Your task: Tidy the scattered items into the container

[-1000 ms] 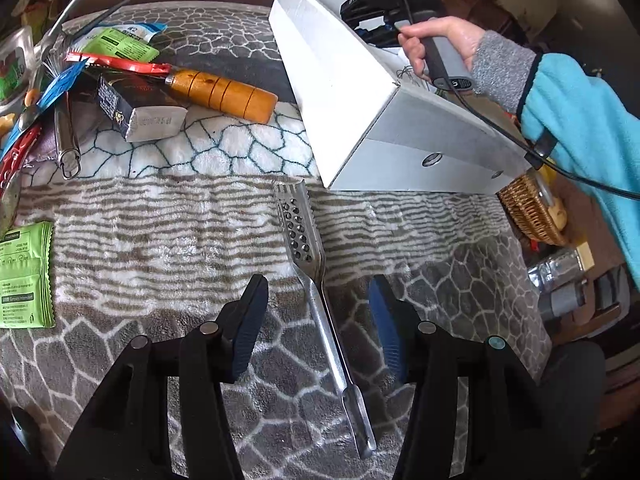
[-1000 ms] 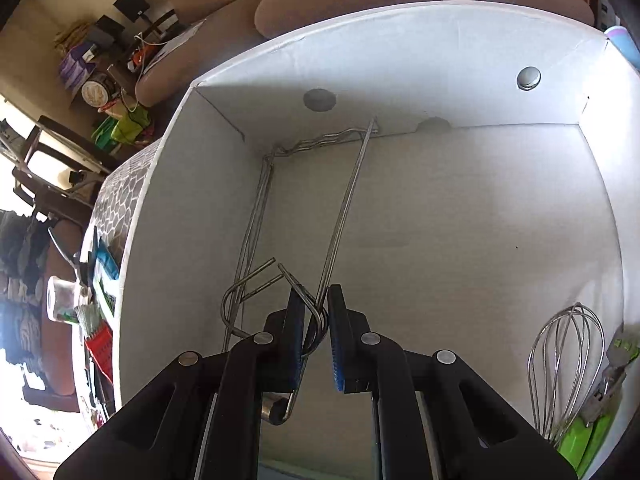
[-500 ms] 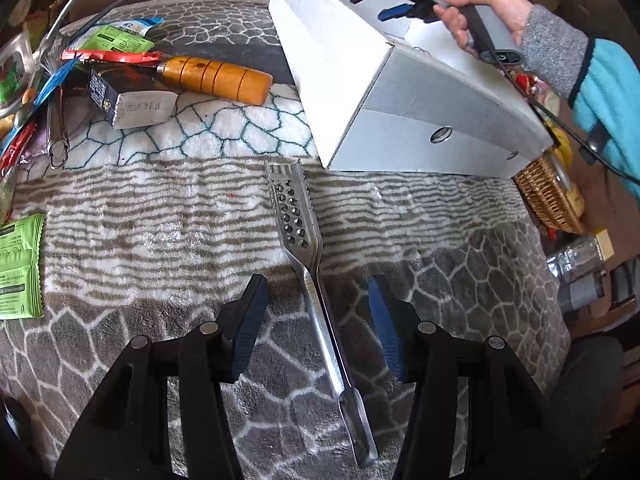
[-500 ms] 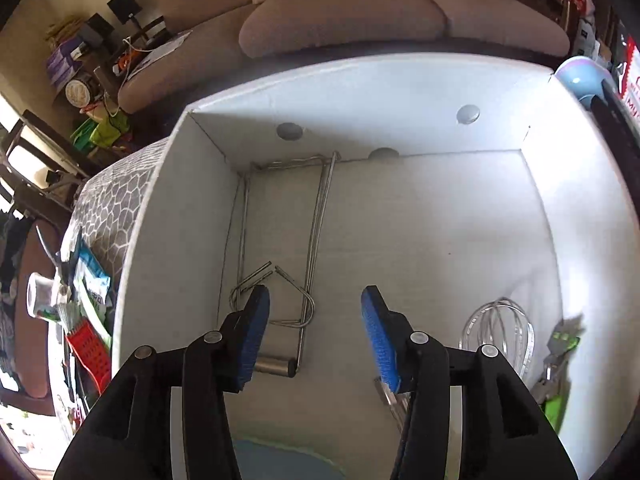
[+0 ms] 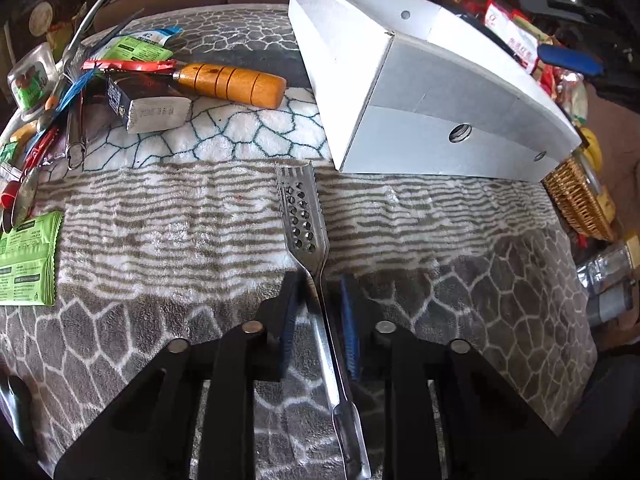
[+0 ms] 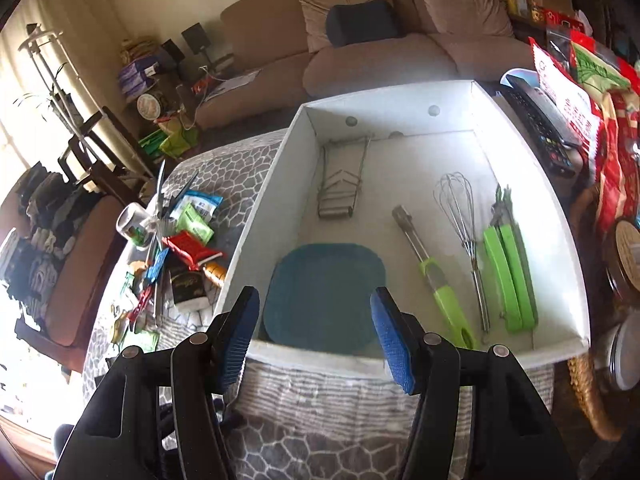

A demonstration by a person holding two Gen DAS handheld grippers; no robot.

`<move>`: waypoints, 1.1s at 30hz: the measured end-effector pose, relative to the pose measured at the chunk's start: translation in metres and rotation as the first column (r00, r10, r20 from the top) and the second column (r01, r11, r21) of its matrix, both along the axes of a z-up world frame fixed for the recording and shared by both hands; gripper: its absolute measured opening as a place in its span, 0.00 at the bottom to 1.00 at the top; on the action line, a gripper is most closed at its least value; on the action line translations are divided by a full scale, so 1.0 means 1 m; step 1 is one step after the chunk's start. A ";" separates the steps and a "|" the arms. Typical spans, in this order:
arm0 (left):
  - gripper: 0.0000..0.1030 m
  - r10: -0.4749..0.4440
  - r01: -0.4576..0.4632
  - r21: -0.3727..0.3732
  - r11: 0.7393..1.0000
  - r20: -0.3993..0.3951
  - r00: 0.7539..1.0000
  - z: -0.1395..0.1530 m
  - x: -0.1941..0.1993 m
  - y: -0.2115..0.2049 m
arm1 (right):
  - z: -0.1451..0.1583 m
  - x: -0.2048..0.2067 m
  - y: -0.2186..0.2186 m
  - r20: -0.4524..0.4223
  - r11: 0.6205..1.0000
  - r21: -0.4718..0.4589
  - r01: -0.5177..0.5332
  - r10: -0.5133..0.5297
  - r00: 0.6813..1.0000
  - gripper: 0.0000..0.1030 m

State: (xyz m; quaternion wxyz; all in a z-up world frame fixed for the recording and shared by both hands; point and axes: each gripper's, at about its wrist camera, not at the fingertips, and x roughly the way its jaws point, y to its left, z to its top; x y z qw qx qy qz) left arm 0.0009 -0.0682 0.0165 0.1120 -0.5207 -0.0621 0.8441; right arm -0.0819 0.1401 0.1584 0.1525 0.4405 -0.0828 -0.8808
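A plush grey-and-white blanket with a stone and stripe pattern (image 5: 168, 216) covers the table, and behind it sits a brown sofa with cushions (image 6: 372, 44), with shelves and clutter along the bright window side.

The open white cardboard box (image 6: 568, 264) stands on the blanket's far right part. Inside it lie a round teal mat (image 6: 324, 292), a bent wire rack (image 6: 340, 184), a green-handled steel tool (image 6: 432, 272), a wire whisk (image 6: 460, 204) and green tongs (image 6: 508, 272). Just beyond the box's right wall: a wicker basket (image 5: 580, 200) and red snack bags (image 6: 592, 108).

Down low, the left gripper (image 5: 320, 296) is closing its jaws around the neck of the perforated flat steel scraper (image 5: 301, 212). The blue pads flank the handle closely, but whether they press it yet I cannot tell. The scraper lies flat on the striped band, just in front of the box's near corner, not touching it.

The right gripper (image 6: 316, 332) hangs over the box's near edge, jaws opening, nothing between them.

Left side is crowded: a wooden-handled tool (image 5: 232, 84), a dark carton (image 5: 148, 100), green sachets (image 5: 28, 264), all bunched toward that edge. Between that pile and the box, the blanket's middle is bare.
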 end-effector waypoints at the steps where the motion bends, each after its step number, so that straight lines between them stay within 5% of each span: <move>1: 0.12 0.013 -0.013 0.023 1.000 0.006 1.000 0.000 -0.001 -0.003 | -0.003 0.011 -0.001 0.006 1.000 0.003 -0.004 0.004 1.000 0.59; 7: 0.11 0.033 -0.032 0.075 0.997 -0.002 0.999 0.021 0.003 -0.013 | -0.025 0.062 -0.019 0.056 0.996 0.036 -0.076 0.074 0.996 0.59; 13: 0.11 -0.001 0.014 0.117 0.993 -0.110 0.994 0.084 0.016 -0.012 | -0.034 0.078 -0.014 0.114 0.978 -0.190 -0.088 0.111 0.987 0.59; 19: 0.11 -0.062 0.091 0.112 0.990 -0.234 0.970 0.146 0.031 0.006 | 0.015 0.075 -0.019 0.029 0.939 -0.323 -0.115 0.132 0.991 0.60; 24: 0.11 -0.115 0.159 0.117 0.980 -0.313 0.943 0.186 0.043 0.024 | 0.066 0.072 -0.034 -0.048 0.943 -0.284 -0.174 0.168 0.985 0.60; 26: 0.11 -0.130 0.179 0.122 0.976 -0.330 0.935 0.195 0.047 0.030 | 0.076 0.070 -0.037 -0.060 0.940 -0.282 -0.191 0.181 0.982 0.53; 28: 0.11 -0.135 0.188 0.129 0.974 -0.339 0.931 0.201 0.049 0.035 | 0.085 0.072 -0.039 -0.083 0.941 -0.261 -0.213 0.197 0.977 0.07; 33: 0.11 -0.155 0.215 0.151 0.965 -0.332 0.931 0.206 0.043 0.044 | 0.098 0.075 -0.032 -0.112 0.946 -0.249 -0.208 0.185 0.976 0.06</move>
